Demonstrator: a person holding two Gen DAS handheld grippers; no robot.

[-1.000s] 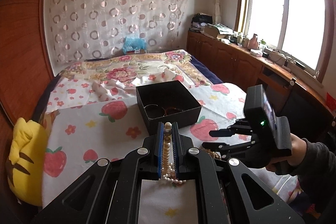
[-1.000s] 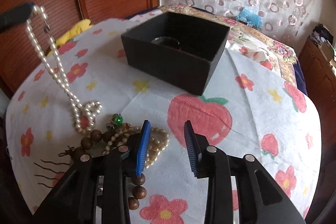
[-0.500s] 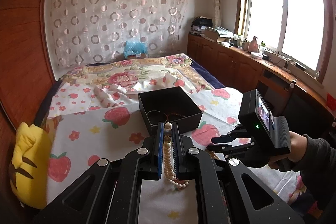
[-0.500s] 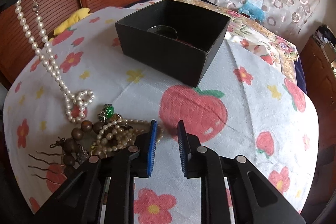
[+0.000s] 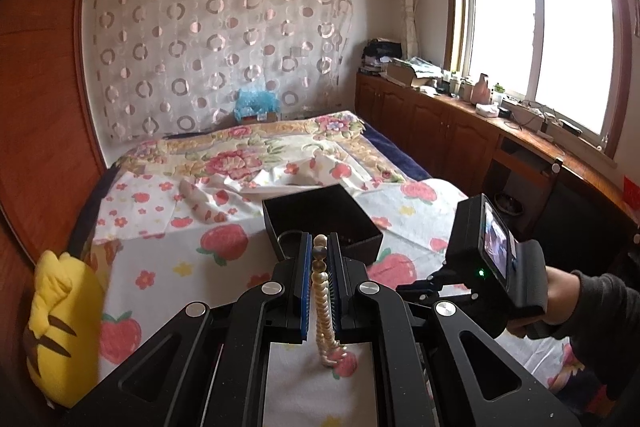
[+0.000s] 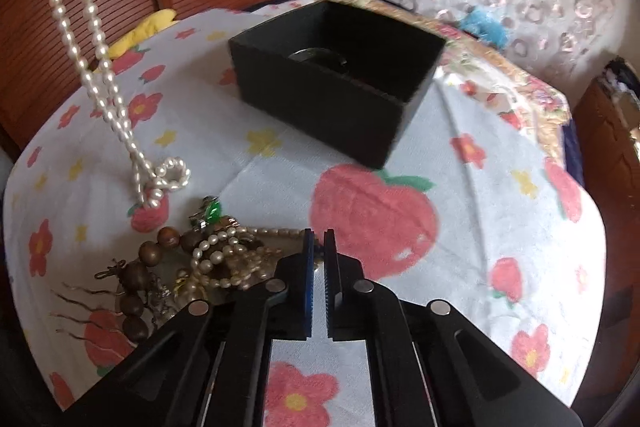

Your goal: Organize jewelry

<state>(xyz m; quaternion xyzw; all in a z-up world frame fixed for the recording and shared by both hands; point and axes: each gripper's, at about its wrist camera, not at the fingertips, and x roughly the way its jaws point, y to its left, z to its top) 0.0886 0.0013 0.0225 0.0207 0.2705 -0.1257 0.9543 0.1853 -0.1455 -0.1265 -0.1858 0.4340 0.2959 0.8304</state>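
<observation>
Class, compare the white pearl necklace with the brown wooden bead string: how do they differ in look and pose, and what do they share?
1. The pearl necklace has small glossy white beads; the wooden bead string has larger dull brown ones.
2. The pearl necklace hangs stretched from the left gripper, only its low end on the sheet; the wooden bead string lies wholly on the sheet in the jewelry pile.
3. The pearl necklace is gripped; the wooden bead string is not.
Both are beaded strands outside the black box.

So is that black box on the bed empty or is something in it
Not empty. The open black box holds a ring-shaped bangle; what else lies inside cannot be told.
</observation>
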